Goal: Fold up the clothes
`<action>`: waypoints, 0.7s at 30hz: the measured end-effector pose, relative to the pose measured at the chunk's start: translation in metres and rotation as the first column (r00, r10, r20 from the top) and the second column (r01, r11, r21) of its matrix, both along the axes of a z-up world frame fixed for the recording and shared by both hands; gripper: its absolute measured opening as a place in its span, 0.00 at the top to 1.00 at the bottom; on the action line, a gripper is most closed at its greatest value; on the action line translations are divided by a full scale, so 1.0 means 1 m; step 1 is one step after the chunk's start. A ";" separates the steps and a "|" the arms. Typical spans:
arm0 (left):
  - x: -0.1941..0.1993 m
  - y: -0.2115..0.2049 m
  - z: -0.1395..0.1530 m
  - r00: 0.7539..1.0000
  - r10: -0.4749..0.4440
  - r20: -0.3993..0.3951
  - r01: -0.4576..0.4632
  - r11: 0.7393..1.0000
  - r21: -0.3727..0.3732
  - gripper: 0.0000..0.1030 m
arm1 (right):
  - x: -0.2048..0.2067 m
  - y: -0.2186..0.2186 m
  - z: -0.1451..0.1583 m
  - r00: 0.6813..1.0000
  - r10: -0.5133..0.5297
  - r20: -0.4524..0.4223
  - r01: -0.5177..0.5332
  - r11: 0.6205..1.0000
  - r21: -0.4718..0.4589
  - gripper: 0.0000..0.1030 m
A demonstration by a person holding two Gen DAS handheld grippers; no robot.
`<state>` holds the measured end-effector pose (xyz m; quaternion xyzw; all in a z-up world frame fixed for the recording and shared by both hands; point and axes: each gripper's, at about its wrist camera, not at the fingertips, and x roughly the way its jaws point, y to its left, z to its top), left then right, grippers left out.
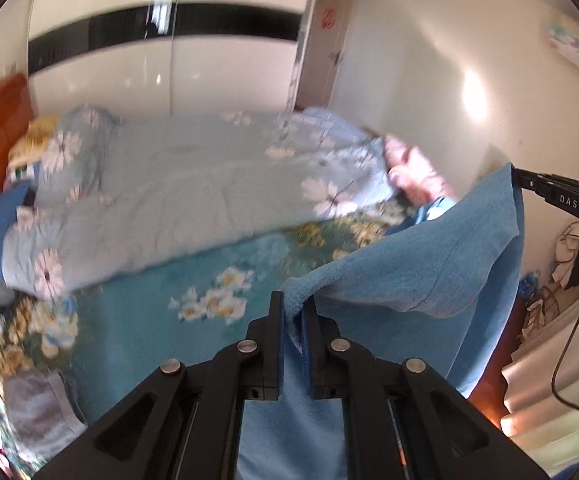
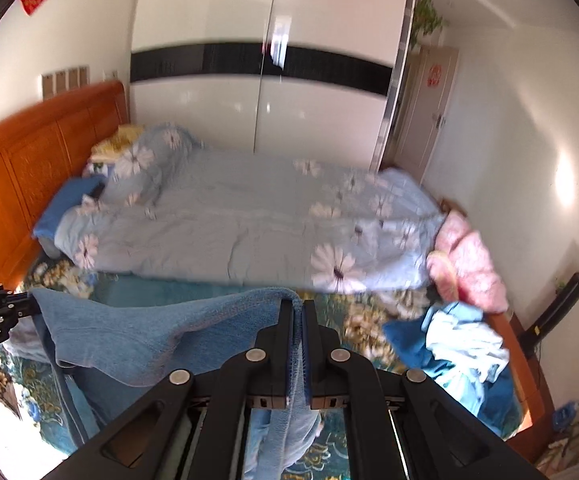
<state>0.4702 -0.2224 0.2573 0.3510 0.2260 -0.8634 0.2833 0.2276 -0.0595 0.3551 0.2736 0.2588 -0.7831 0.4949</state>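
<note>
I have the blue garment (image 1: 429,264) pinched in both tools and lifted clear of the bed (image 1: 137,320): my left gripper (image 1: 294,312) is clamped narrow on one bunched edge, with cloth running down between its fingers toward the camera, and my right gripper (image 2: 298,312) is closed the same way on another edge, a strip of the knit hanging through the gap. Between the two sets of fingertips the cloth sags in a loose span, and off to the outer side of each view I can see the other tool gripping its end, so the piece is stretched between them rather than lying flat. I cannot make out sleeves, a collar or any crease line, so I cannot tell whether this is a spread before a fold or a half-folded piece being carried; the slack drape fits either. As for the rest of the job, beyond and to the right of my right fingers a heap of blue and white clothes (image 2: 461,344) lies rumpled near the foot of the bed, beside a pink bundle (image 2: 469,260), and those look unfolded to me. Low to the left of my left fingers a grey item (image 1: 37,408) lies fairly flat, possibly folded, though blur keeps me from being sure. Ahead of both tools the flowered quilt (image 2: 229,224) covers the far side.
</note>
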 end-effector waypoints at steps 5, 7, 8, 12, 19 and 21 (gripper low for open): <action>-0.031 -0.030 -0.088 0.986 0.090 0.140 -0.109 0.985 0.136 0.93 | -0.039 -0.057 -0.104 0.989 -0.034 0.147 0.010 0.987 0.161 0.96; -0.040 -0.035 -0.111 0.976 0.115 0.185 -0.148 0.974 0.172 0.93 | -0.052 -0.074 -0.138 0.980 -0.044 0.195 0.003 0.978 0.209 0.96; -0.044 -0.038 -0.119 0.971 0.125 0.203 -0.163 0.969 0.186 0.93 | -0.058 -0.081 -0.152 0.976 -0.043 0.212 -0.007 0.974 0.228 0.96; -0.062 -0.062 -0.134 0.954 0.164 0.250 -0.217 0.955 0.201 0.93 | -0.081 -0.114 -0.191 0.966 -0.018 0.259 -0.057 0.958 0.281 0.96; -0.096 -0.122 -0.158 0.923 0.227 0.312 -0.296 0.935 0.194 0.93 | -0.117 -0.191 -0.228 0.953 0.046 0.300 -0.138 0.946 0.294 0.96; -0.105 -0.141 -0.168 0.913 0.242 0.328 -0.315 0.930 0.191 0.93 | -0.127 -0.213 -0.238 0.948 0.062 0.313 -0.159 0.942 0.294 0.96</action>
